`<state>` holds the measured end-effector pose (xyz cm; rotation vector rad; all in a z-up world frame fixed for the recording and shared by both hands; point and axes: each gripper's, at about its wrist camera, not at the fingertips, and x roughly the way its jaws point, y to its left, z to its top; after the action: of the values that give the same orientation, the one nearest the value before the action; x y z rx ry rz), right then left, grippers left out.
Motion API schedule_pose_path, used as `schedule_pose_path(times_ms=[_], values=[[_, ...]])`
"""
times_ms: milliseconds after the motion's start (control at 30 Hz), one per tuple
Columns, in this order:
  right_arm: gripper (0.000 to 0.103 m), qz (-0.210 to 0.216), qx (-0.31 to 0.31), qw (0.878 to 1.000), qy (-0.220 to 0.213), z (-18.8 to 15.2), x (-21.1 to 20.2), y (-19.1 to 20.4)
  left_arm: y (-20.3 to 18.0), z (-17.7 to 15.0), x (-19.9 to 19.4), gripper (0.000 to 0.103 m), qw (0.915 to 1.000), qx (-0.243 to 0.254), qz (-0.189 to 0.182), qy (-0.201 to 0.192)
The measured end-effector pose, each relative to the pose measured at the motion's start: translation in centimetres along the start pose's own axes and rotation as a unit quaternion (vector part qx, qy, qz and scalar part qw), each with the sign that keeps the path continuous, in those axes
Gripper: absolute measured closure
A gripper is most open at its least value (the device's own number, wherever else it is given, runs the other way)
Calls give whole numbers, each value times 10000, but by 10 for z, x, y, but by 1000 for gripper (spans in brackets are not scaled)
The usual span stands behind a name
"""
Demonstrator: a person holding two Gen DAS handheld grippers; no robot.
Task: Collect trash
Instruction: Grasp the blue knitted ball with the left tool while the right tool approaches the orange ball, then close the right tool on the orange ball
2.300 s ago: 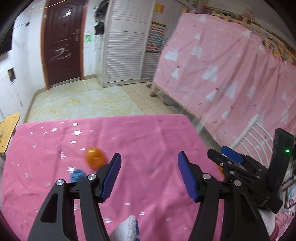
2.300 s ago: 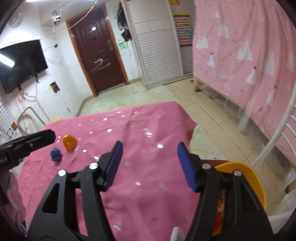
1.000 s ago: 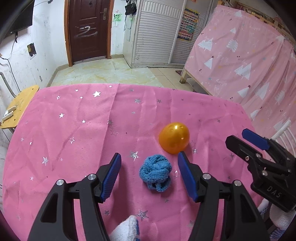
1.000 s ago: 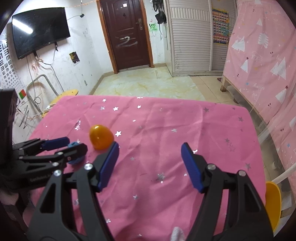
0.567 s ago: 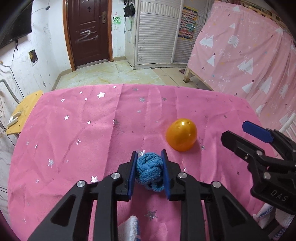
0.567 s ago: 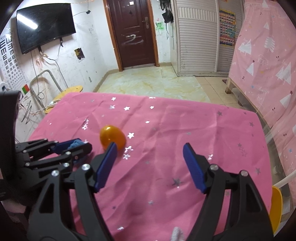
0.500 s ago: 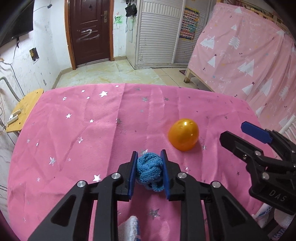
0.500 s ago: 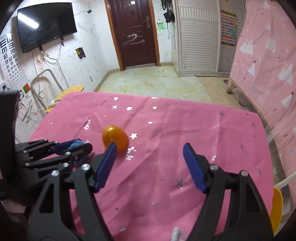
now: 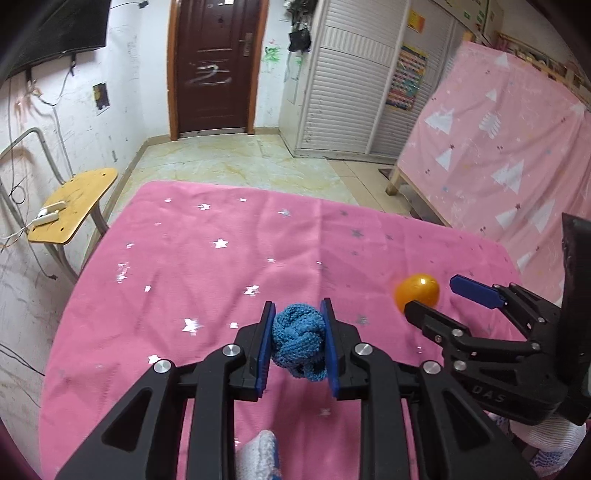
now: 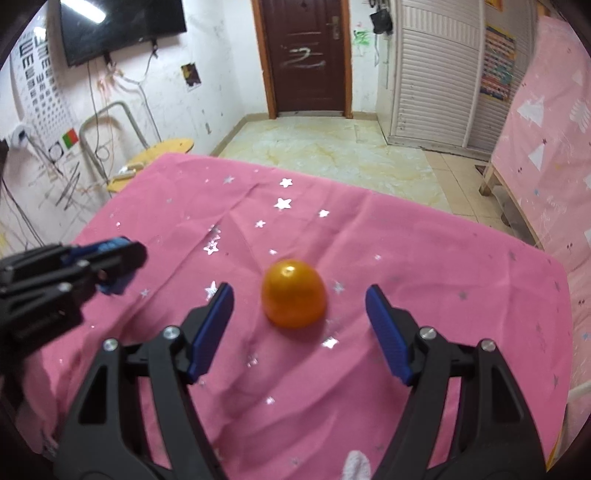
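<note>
While both claws work over the same star-printed pink tablecloth, the count of loose items comes to two: one blue knitted yarn ball and one orange plastic egg.

Left gripper: jaws drawn in tight, blue pads pressing either side of the yarn ball, which sits squeezed between the fingertips. Whether the ball is lifted clear of the cloth cannot be told from the left wrist view.

Right gripper: jaws spread wide, holding nothing. The orange egg rests on the cloth just ahead of the fingertips and slightly toward the left pad, centred in the gap but not touched by either pad. From the left wrist view, the same egg lies ahead and to the right of the left claw, just beyond the tips of the right gripper.

Writing: moulded letters "DAS" readable on the right gripper's body in the left wrist view. One eye chart hangs on the wall far to the left of the right claw; its rows are too blurred to read. White scrawl on the one dark brown door straight ahead resembles a "2".

One wall-mounted television, one yellow wooden chair seat off to the left.

No container visible in either view.
</note>
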<state>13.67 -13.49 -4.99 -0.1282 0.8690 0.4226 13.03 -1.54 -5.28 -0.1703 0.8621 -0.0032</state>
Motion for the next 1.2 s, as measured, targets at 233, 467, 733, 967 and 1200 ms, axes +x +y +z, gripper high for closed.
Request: schedule_pose_path(times_ms=[233,467,733,967,1200], values=[[51,-34,-37,9999,98,4,9,2,12,1,-4,87,9999,-108,11,-10],[63,28,94,9999,113,5,11,0,5,-1,-2,87,10000,-55,0,36],[64,-55,320,9975,-631,6,-32,-11,-11,1,-13,87,9999,80,83,-60],[63,-161,711,9903,-1182,-8,-80,-43,-46,1,-22,87,9993,321,77,-146],[63,-396,1112,9830,-1410,-36,-115,-89,-99,-2,-27,87,9972,725,-25,-178]])
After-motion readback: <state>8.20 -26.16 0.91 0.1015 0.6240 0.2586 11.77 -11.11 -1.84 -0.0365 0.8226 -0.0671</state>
